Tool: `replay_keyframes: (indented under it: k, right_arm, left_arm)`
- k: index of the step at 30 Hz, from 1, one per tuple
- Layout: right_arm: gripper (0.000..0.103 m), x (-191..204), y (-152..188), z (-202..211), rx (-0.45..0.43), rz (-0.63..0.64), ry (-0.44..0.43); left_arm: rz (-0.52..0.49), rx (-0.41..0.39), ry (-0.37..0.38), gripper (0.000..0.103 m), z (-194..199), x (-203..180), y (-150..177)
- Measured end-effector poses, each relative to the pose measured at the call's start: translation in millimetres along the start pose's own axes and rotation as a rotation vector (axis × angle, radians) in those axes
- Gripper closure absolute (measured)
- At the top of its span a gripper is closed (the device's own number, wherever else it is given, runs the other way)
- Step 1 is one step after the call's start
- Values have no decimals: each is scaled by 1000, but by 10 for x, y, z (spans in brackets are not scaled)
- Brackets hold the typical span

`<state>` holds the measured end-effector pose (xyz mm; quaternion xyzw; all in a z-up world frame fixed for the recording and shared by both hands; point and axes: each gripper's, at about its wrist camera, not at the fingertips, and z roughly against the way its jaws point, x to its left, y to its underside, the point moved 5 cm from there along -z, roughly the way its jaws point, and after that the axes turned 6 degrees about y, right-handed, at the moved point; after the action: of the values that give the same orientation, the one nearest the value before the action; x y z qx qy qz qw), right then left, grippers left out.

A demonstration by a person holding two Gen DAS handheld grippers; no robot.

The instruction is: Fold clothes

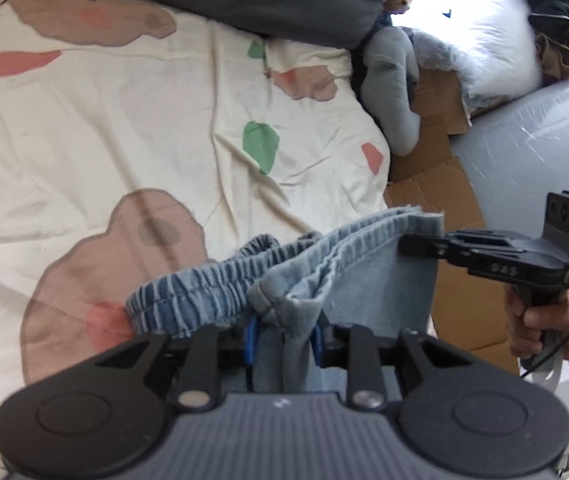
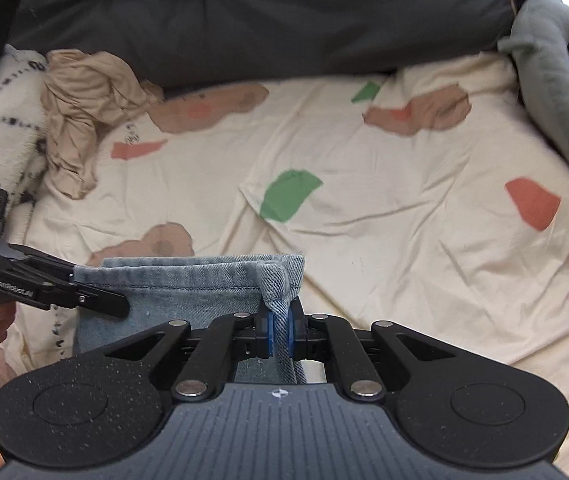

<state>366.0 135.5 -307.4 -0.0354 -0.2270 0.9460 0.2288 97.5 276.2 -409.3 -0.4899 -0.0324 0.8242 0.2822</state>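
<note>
The jeans (image 1: pixel 368 276) hung in the air over the bed (image 1: pixel 124 140), doubled over, held between the two tongs. The left tongs (image 1: pixel 284 338) were clenched on a thick bunch of denim near the waistband (image 1: pixel 204 284), and the right tongs (image 2: pixel 280 336) were clenched tight on the other corner. The first fold seemed done. What was left, I think, was to lay the jeans down, fold them smaller, and then fold the beige garment (image 2: pixel 84 112) crumpled beside the dark duvet (image 2: pixel 264 20).
</note>
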Motion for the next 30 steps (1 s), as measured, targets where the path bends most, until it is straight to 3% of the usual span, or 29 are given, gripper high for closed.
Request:
replay_keyframes:
  k: [10,14,19,23,28,30]
  right_arm:
    - [98,-12,-28,-171,22,-14,16]
    - [97,-28,-20,-185,40,-27,22]
    - [87,-76,0,-223,43,-82,64]
    - [74,-94,50,-134,20,-82,91]
    - [73,-176,202,81,-16,-107,121]
    - [73,-239,305,174,-27,-133,141]
  left_arm:
    - [-27,-25,-41,73,61,-83,-14]
    - [-54,-47,-111,68,142,-148,-9]
    - [-108,-107,-215,68,355,-218,-41]
    - [-111,-123,-213,68,473,-240,-80]
    - [-127,-102,-145,68,402,-337,-82]
    - [-139,-79,-151,67,318,-335,-65]
